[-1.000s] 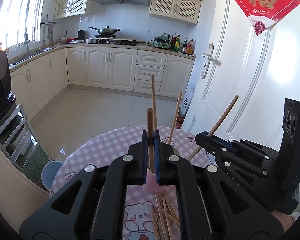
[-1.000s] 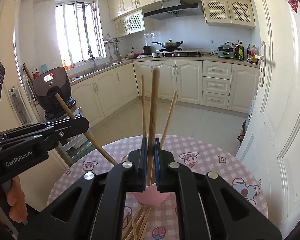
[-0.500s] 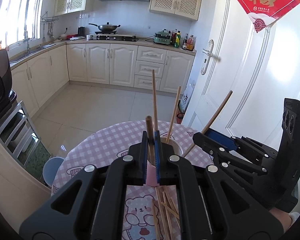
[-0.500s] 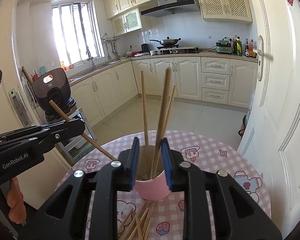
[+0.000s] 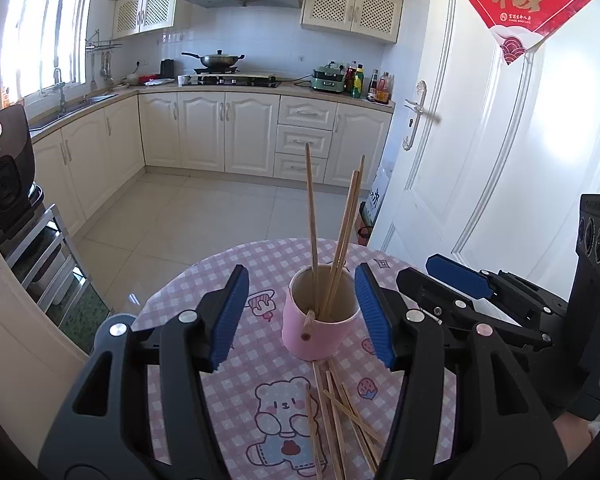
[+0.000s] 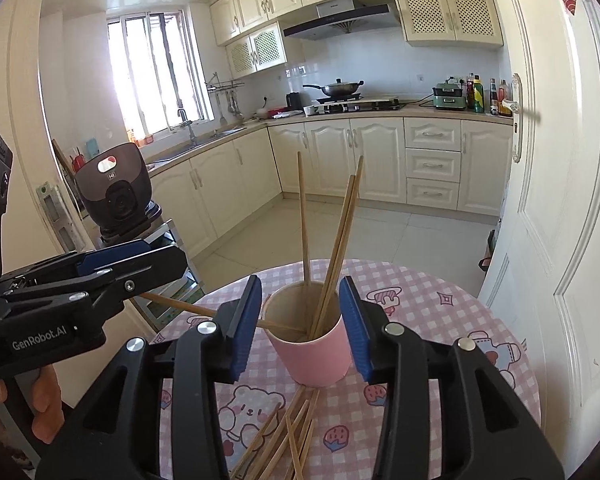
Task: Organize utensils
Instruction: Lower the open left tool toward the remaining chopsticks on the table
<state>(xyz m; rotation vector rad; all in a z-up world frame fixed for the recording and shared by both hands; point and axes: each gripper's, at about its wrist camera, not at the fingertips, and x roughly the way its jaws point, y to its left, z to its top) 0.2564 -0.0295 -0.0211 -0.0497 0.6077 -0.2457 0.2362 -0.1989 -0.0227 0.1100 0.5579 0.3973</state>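
Note:
A pink cup (image 5: 320, 332) stands on the round pink checked table (image 5: 204, 292) and holds several wooden chopsticks (image 5: 342, 240). My left gripper (image 5: 302, 312) is open, its blue pads either side of the cup; one chopstick leans over the cup's near rim toward it. My right gripper (image 6: 300, 322) is open too and frames the cup (image 6: 312, 354). In the right wrist view the left gripper (image 6: 140, 272) is at the left, with a chopstick (image 6: 220, 314) running from under it into the cup. Loose chopsticks (image 5: 336, 412) lie on the table in front of the cup, also in the right wrist view (image 6: 288, 436).
The right gripper (image 5: 480, 300) shows at the right of the left wrist view, close to the cup. A white door (image 5: 500, 160) is just right of the table. A dark appliance on a rack (image 5: 4, 176) stands at the left. Kitchen cabinets line the far wall.
Both grippers have opened. The chopstick each held has dropped into the cup; the left one's now leans over the rim. Both grippers have drawn back slightly and lowered.

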